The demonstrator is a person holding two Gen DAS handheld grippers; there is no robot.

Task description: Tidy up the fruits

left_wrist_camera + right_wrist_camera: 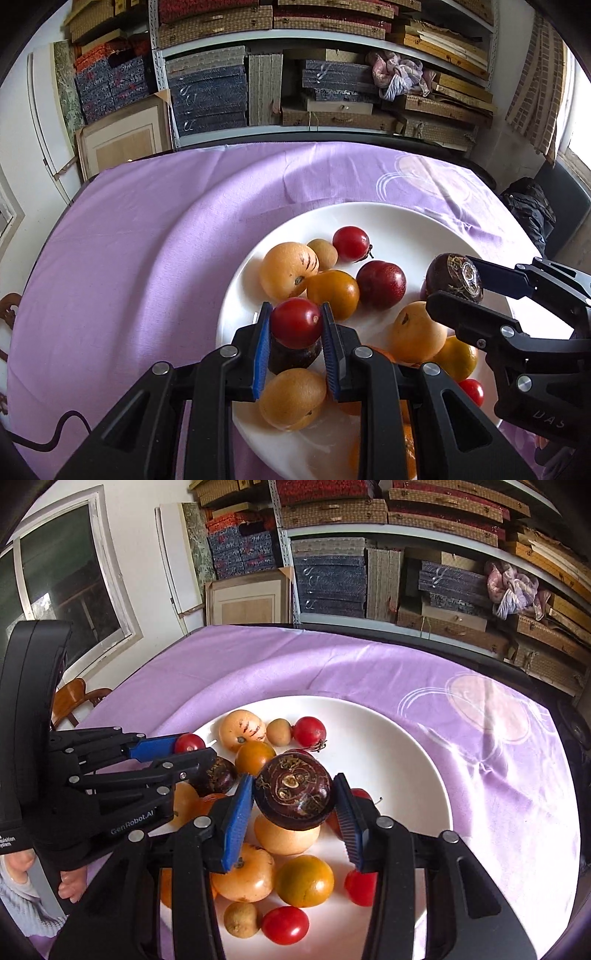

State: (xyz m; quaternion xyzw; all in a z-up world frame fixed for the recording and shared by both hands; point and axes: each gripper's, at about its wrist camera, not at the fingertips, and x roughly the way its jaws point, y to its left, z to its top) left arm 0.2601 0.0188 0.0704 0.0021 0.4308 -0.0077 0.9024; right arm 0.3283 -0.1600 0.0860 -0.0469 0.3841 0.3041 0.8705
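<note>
A white plate [399,221] [399,738] on the purple cloth holds several fruits: orange-yellow ones, red ones, small tan ones and dark purple ones. My left gripper [295,323] is shut on a red cherry tomato [296,322] above the plate's left part; it also shows in the right wrist view [189,743]. My right gripper [293,799] is shut on a dark purple passion fruit [293,794] over the plate's middle; the fruit also shows in the left wrist view [454,277].
The purple tablecloth [147,240] covers the table around the plate. Shelves of stacked boxes [295,85] stand behind the table's far edge. A wooden chair [74,698] stands at the left. A cable [62,428] lies on the cloth near the left gripper.
</note>
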